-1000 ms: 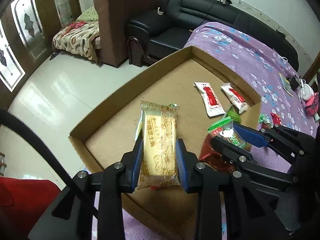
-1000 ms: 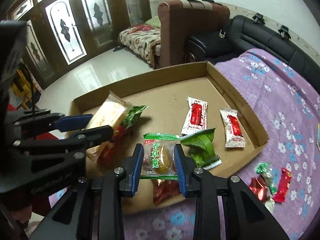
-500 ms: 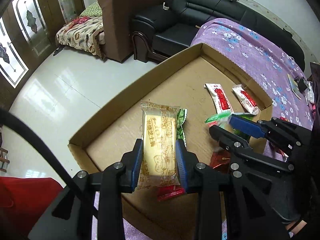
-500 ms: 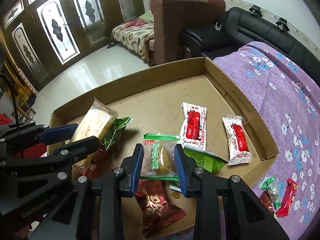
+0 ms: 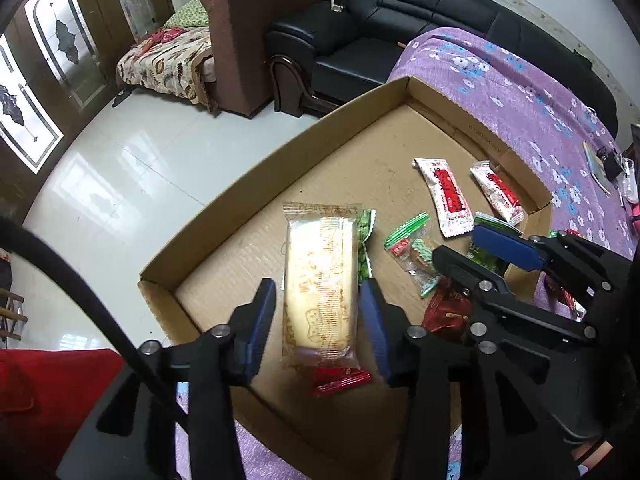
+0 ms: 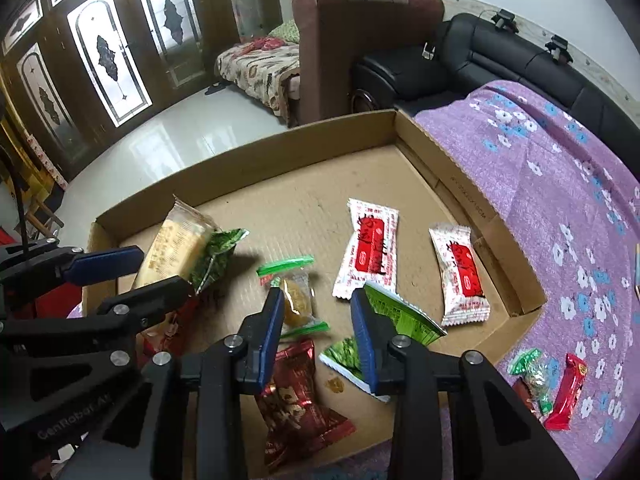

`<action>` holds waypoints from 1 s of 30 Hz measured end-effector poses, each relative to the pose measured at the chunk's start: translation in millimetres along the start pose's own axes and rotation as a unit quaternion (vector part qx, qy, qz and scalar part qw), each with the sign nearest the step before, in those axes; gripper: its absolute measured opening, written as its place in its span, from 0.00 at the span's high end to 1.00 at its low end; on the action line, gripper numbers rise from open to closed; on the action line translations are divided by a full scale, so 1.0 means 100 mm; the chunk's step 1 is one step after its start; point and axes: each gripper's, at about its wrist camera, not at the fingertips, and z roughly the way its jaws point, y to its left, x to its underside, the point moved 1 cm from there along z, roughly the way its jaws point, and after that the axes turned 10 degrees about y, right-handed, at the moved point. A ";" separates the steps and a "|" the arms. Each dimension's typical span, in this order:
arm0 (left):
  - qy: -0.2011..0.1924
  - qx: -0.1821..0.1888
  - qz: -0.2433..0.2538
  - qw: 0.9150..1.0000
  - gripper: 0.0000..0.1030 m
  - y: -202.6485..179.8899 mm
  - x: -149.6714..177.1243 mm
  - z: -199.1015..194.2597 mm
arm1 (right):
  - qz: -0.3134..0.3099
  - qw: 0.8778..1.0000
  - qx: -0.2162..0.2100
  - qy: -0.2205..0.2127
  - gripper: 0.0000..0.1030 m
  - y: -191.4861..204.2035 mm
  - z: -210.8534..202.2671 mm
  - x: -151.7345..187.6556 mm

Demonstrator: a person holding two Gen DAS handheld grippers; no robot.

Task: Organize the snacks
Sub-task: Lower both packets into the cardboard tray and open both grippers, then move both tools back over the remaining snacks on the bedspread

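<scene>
the cardboard tray (image 5: 256,184) lies on a purple flowered cloth (image 6: 560,184), its left end toward the tiled floor. at that left end the left gripper (image 5: 318,320) points down over a long yellow cake packet (image 5: 320,280); its jaws are opening, gaps show on both sides of the packet, and the packet lies between the blue pads on the tray floor, over a green wrapper (image 5: 365,240) and a red wrapper (image 5: 340,380). right of it, the right gripper (image 6: 316,320) is opening too; a clear candy packet with green ends (image 6: 296,296) lies on the cardboard just beside its left pad, whether touching i cannot tell. a dark red foil packet (image 6: 296,400) sits under that gripper, a green pouch (image 6: 396,316) beneath its right finger. further right lie two white-and-red packets (image 6: 370,248), side by side, apart. off the tray on the cloth sit a few small wrapped sweets (image 6: 548,384).
</scene>
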 end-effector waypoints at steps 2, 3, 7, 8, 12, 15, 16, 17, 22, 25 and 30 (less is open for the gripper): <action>-0.001 -0.007 -0.006 1.000 0.46 0.02 0.01 -0.01 | 0.000 1.000 0.009 -0.002 0.57 -0.01 -0.02 0.01; -0.001 -0.008 -0.007 1.000 0.43 0.03 0.01 -0.02 | 0.001 1.000 0.011 -0.003 0.57 -0.02 -0.04 0.02; -0.001 -0.011 -0.012 1.000 0.36 0.04 0.02 -0.04 | 0.005 1.000 0.018 -0.005 0.53 -0.07 -0.09 0.04; -0.003 -0.010 -0.012 1.000 0.36 0.03 0.03 -0.06 | 0.005 1.000 0.018 -0.007 0.52 -0.07 -0.11 0.05; -0.013 -0.010 -0.008 1.000 0.36 0.00 0.07 -0.13 | 0.002 1.000 0.021 -0.014 0.52 -0.08 -0.20 0.09; -0.019 -0.011 -0.004 1.000 0.36 -0.04 0.10 -0.18 | 0.002 1.000 0.023 -0.018 0.51 -0.11 -0.25 0.13; -0.021 -0.011 -0.003 1.000 0.36 -0.06 0.11 -0.19 | 0.003 1.000 0.023 -0.020 0.51 -0.13 -0.28 0.15; -0.023 -0.012 0.000 1.000 0.36 -0.09 0.12 -0.22 | 0.004 0.999 0.024 -0.022 0.51 -0.14 -0.29 0.16; -0.036 -0.014 0.009 0.999 0.36 -0.20 0.20 -0.32 | 0.010 0.999 0.023 -0.028 0.49 -0.20 -0.43 0.29; -0.042 -0.009 0.014 0.999 0.36 -0.30 0.29 -0.40 | 0.017 0.999 0.021 -0.034 0.47 -0.26 -0.53 0.42; -0.055 0.003 0.045 0.997 0.35 -0.58 0.53 -0.51 | 0.040 0.998 0.011 -0.044 0.46 -0.42 -0.71 0.80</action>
